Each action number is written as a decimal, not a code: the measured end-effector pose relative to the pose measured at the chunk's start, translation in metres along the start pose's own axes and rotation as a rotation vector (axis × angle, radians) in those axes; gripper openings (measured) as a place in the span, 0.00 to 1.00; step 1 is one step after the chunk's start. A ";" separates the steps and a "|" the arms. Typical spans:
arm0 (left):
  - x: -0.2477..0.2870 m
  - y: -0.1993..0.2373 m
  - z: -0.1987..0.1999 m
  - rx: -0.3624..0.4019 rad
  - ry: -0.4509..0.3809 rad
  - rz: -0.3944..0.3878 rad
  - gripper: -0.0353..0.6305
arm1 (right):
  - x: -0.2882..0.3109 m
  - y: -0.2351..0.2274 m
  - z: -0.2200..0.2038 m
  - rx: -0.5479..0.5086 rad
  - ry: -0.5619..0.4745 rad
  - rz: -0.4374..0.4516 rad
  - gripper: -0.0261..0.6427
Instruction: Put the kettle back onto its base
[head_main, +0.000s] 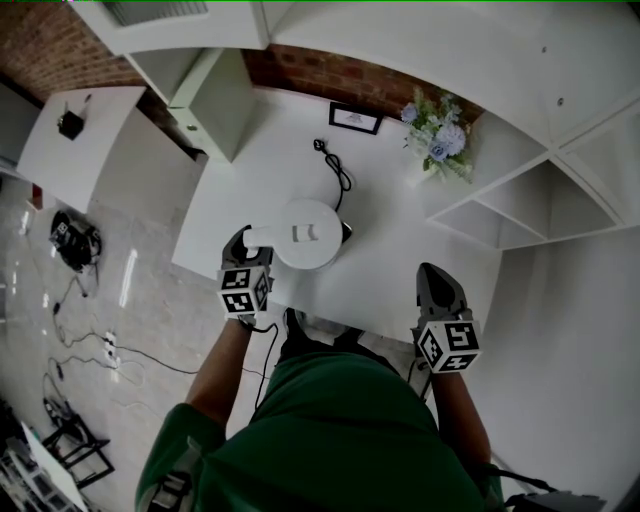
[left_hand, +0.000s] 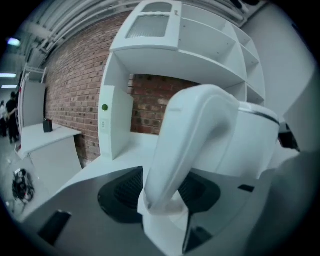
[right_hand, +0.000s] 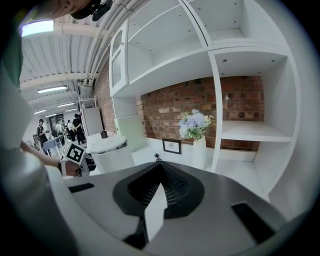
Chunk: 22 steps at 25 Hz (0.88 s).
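White kettle (head_main: 307, 232) near front edge of table (head_main: 400, 250), upright, handle (left_hand: 175, 150) clamped between jaws of left gripper (head_main: 243, 243). Behind it, black cord (head_main: 342, 178) trailing toward brick wall. Further right, right gripper (head_main: 432, 272) pinched closed on nothing, well apart from kettle.

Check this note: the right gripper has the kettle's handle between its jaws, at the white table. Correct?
No. It is the left gripper that has the handle of the kettle between its jaws, at the white table; the left gripper view shows it. The right gripper's jaws are together, empty.
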<state>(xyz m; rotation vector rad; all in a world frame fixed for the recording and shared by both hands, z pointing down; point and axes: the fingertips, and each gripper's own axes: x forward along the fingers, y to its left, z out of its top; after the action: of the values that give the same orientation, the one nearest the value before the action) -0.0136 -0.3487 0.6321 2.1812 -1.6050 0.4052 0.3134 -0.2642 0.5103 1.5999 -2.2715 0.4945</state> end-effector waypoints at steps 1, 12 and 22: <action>-0.002 -0.001 -0.001 0.050 0.018 0.012 0.36 | 0.001 0.001 0.001 0.000 -0.002 0.002 0.07; -0.040 -0.008 -0.052 0.120 0.208 -0.001 0.40 | 0.015 0.012 0.026 -0.008 -0.058 0.040 0.07; -0.112 0.014 0.009 0.156 0.142 -0.171 0.38 | 0.036 0.029 0.069 -0.021 -0.140 0.103 0.07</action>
<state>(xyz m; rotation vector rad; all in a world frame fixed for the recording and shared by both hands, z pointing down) -0.0606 -0.2630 0.5753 2.3246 -1.3402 0.6370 0.2706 -0.3166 0.4628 1.5581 -2.4642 0.3937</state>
